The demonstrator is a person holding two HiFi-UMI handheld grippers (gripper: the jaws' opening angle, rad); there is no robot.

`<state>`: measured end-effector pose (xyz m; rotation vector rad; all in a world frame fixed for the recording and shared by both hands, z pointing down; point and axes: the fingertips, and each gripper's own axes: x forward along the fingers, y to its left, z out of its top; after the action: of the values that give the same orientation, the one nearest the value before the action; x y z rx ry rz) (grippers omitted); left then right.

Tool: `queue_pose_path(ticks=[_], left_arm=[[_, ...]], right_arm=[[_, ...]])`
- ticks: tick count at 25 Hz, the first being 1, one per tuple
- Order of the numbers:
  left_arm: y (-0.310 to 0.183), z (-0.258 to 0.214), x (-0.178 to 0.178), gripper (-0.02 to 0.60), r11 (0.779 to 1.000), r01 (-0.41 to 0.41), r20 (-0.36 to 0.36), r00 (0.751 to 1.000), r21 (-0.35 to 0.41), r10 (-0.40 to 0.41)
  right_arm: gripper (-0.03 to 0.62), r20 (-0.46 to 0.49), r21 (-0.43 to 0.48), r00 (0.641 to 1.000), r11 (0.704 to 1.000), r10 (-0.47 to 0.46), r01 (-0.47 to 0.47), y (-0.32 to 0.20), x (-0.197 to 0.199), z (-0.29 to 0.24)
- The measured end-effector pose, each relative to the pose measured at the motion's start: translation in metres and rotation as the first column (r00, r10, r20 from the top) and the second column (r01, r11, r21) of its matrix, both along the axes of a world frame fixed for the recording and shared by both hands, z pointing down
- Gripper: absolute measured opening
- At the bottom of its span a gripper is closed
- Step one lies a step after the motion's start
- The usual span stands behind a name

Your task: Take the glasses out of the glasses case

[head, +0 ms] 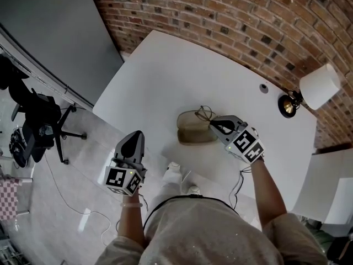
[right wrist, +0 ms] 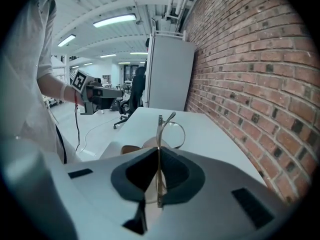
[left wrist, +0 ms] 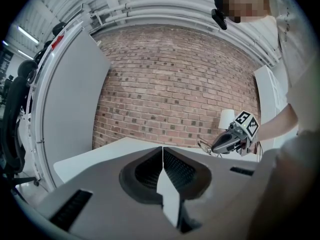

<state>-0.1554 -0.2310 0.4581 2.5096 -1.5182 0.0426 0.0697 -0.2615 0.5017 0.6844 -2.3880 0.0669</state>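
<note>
A tan glasses case [head: 194, 130] lies open near the white table's [head: 165, 70] front edge. My right gripper [head: 212, 123] hangs just above its right end, shut on the thin metal-framed glasses [head: 204, 114], which are lifted clear of the case. In the right gripper view the glasses [right wrist: 170, 129] stand on edge between the jaws of the right gripper [right wrist: 159, 151], with the case [right wrist: 131, 148] below. My left gripper [head: 133, 143] is held off the table's front edge, to the left of the case. In the left gripper view the left gripper [left wrist: 162, 153] is shut with nothing in it.
A white-shaded lamp [head: 319, 85] on a black base [head: 286, 106] stands at the table's far right by a brick wall [head: 231, 15]. A cable hole [head: 264, 88] lies near it. A black office chair [head: 39, 123] stands on the floor at left.
</note>
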Motion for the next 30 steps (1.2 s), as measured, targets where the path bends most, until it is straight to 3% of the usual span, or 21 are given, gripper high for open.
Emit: queue_pose_path(ticks=[16, 30], left_arm=[[0.017, -0.015, 0.015, 0.008, 0.999, 0.006, 0.009, 1.0, 0.039, -0.006], [0.045, -0.024, 0.023, 0.008, 0.997, 0.021, 0.023, 0.999, 0.072, -0.023]], right_arm=[[0.021, 0.183, 0.063, 0.973, 0.986, 0.143, -0.157, 0.013, 0.038, -0.043], [0.021, 0.246, 0.096, 0.952, 0.972, 0.184, -0.212, 0.046, 0.056, -0.064]])
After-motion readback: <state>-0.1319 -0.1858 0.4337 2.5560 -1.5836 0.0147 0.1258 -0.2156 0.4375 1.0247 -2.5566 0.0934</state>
